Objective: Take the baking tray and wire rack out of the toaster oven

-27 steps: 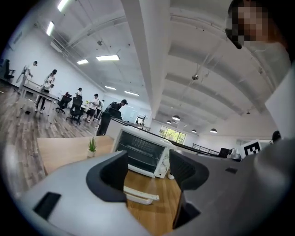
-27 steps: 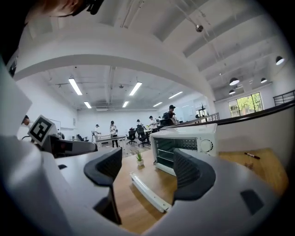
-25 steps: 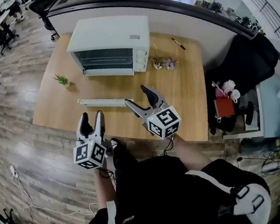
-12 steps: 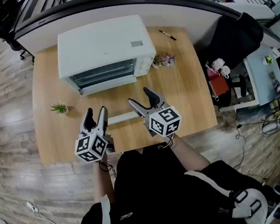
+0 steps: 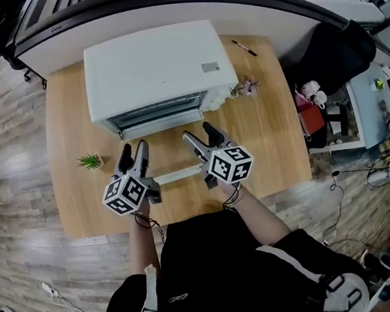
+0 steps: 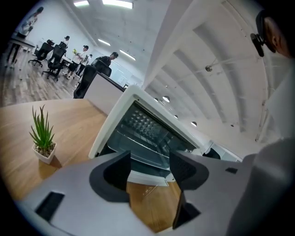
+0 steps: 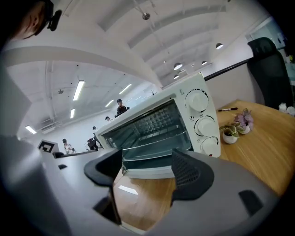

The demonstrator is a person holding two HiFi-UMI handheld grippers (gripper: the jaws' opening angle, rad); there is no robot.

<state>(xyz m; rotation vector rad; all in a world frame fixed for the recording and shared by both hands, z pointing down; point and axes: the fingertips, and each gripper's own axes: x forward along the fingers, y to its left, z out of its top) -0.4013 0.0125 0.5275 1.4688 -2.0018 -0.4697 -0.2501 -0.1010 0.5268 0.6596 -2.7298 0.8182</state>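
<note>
At the surface's [image 5: 270, 144] twelve o'clock stands the toaster oven [image 5: 155, 73]. The left gripper [image 5: 134, 149] and right gripper [image 5: 199, 132] hover with jaws spread, empty.

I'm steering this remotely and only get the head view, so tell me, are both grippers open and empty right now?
Observer: The left gripper has its jaws apart with nothing between them; past them is the toaster oven front.
Operator: And the right one?
Observer: The right gripper is the same: jaws apart, empty, facing the oven.
Operator: Anything visible inside it?
Observer: In the right gripper view a metal shelf crosses the cavity partway up; rack or tray, I cannot tell.
</note>
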